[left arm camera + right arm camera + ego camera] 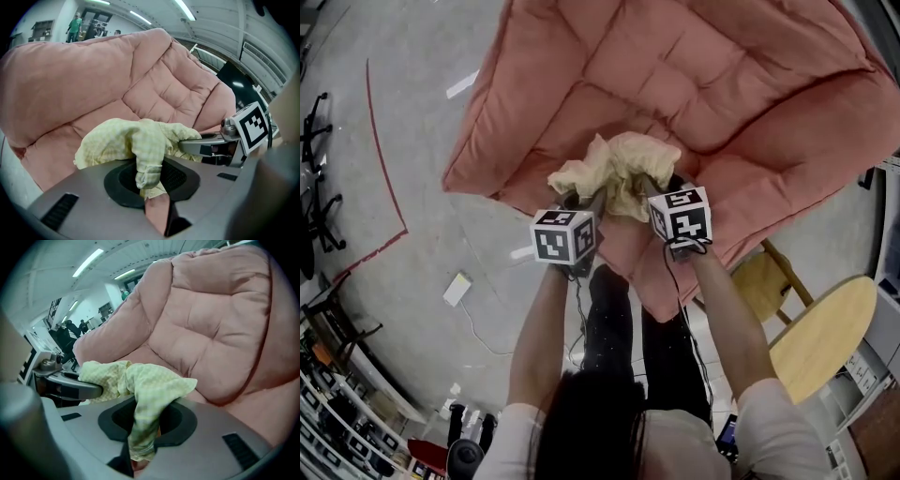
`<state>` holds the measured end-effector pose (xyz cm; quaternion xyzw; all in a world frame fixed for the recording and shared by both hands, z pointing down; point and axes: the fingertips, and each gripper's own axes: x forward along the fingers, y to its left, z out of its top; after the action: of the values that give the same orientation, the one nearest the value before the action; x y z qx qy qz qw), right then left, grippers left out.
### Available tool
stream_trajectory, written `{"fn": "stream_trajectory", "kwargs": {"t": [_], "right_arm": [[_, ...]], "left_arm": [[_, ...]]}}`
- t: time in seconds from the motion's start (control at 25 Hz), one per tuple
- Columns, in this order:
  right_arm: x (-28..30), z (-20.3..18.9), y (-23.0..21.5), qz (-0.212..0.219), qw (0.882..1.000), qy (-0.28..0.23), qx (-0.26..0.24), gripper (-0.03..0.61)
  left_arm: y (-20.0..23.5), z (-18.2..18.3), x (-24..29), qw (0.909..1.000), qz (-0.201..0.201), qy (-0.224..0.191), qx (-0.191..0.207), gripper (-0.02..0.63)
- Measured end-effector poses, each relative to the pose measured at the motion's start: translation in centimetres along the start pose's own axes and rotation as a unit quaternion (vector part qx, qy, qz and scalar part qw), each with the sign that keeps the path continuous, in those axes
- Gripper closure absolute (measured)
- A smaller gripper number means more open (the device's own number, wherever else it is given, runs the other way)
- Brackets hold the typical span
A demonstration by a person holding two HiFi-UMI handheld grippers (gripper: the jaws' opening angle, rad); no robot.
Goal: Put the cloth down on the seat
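While our left gripper (581,200) and right gripper (652,187) each clamp a fold of the cloth (619,164), it hangs bunched over the seat (712,94), toward its six o'clock edge. If we let go here, it may slide off that lip onto the floor (422,187).

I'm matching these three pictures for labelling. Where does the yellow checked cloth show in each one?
Head view: cloth bunched at centre, near the front edge of the seat.
Left gripper view: cloth at lower centre, pinched in the jaws of the left gripper.
Right gripper view: cloth at lower centre-left, pinched in the jaws of the right gripper.
Shared landmark: the pink quilted seat behind the cloth.
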<state>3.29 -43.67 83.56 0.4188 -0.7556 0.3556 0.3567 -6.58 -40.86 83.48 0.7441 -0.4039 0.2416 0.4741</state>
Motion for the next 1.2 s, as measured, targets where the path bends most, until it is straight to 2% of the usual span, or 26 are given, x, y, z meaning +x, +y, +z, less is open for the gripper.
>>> {"fn": "stream_trajectory", "kwargs": {"t": [0.28, 0.56, 0.76, 0.84, 0.88, 0.96, 1.12, 1.2], "right_arm": [[2.0, 1.0, -0.9, -0.003, 1.0, 0.023, 0.008, 0.469], [5.9, -0.9, -2.4, -0.004, 0.999, 0.033, 0.012, 0.468], [5.7, 0.0, -2.6, -0.008, 0.999, 0.032, 0.01, 0.45], [6.4, -0.3, -2.0, 0.016, 0.999, 0.032, 0.013, 0.388], [6.8, -0.5, -1.7, 0.029, 0.999, 0.035, 0.016, 0.339], [6.6, -0.3, -1.3, 0.04, 0.998, 0.04, 0.026, 0.308], [3.7, 0.3, -0.9, 0.008, 0.998, 0.027, 0.059, 0.28], [1.9, 0.7, -0.9, -0.002, 0.997, 0.017, 0.081, 0.267]], "left_arm": [[0.8, 0.3, 1.1, 0.9997, 0.013, 0.012, -0.019, 0.528], [4.0, -1.5, 4.6, 0.9981, 0.025, 0.03, -0.047, 0.528], [3.5, -0.8, 4.3, 0.9973, 0.027, 0.029, -0.062, 0.52], [3.9, -1.1, 4.8, 0.9963, 0.026, 0.037, -0.073, 0.493], [4.0, -1.2, 5.1, 0.9957, 0.021, 0.039, -0.081, 0.457], [3.7, -1.0, 5.1, 0.9947, 0.015, 0.044, -0.092, 0.375], [3.2, -1.3, 2.8, 0.9943, 0.05, 0.046, -0.082, 0.294], [3.0, -1.2, 1.4, 0.9929, 0.063, 0.031, -0.096, 0.278]]}}
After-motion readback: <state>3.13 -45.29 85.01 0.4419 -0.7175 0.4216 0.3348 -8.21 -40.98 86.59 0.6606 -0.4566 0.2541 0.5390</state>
